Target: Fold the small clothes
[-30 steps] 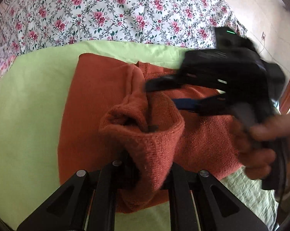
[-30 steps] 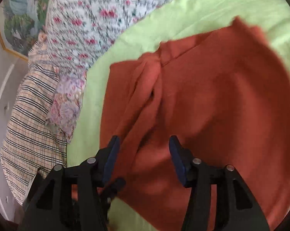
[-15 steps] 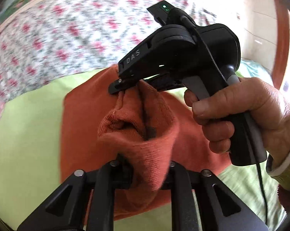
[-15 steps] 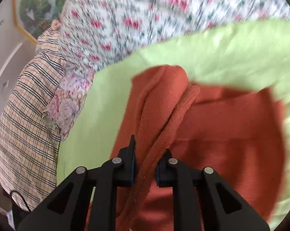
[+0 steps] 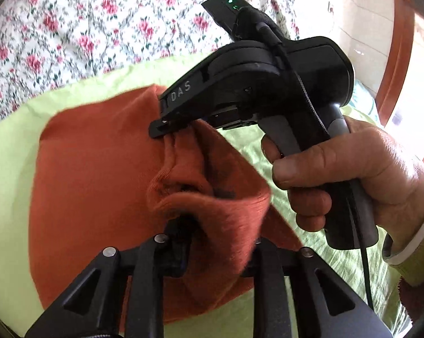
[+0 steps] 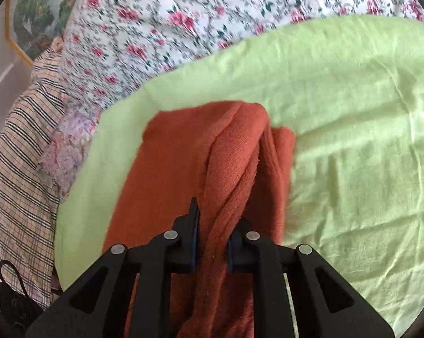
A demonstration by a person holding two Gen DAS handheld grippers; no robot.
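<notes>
left hand-held gripper (image 5: 212, 239), in its own view, is clenched on a bunched edge of the rust-red sweater (image 5: 99, 183), which is partly raised off the green sheet (image 5: 9, 169) on the bed. across from it the right hand-held gripper (image 5: 169, 129), held in the person's right hand (image 5: 338, 174), pinches another gather of the same knit. in the right wrist view, the right hand-held gripper (image 6: 212, 242) is clamped on a thick ridge of sweater (image 6: 234, 155), with the rest trailing over the sheet (image 6: 352, 112) near the flowered quilt (image 6: 183, 14). judging by this, one fold is mid-carry: the lifted part is not laid down, and smoothing and any further folds remain.
</notes>
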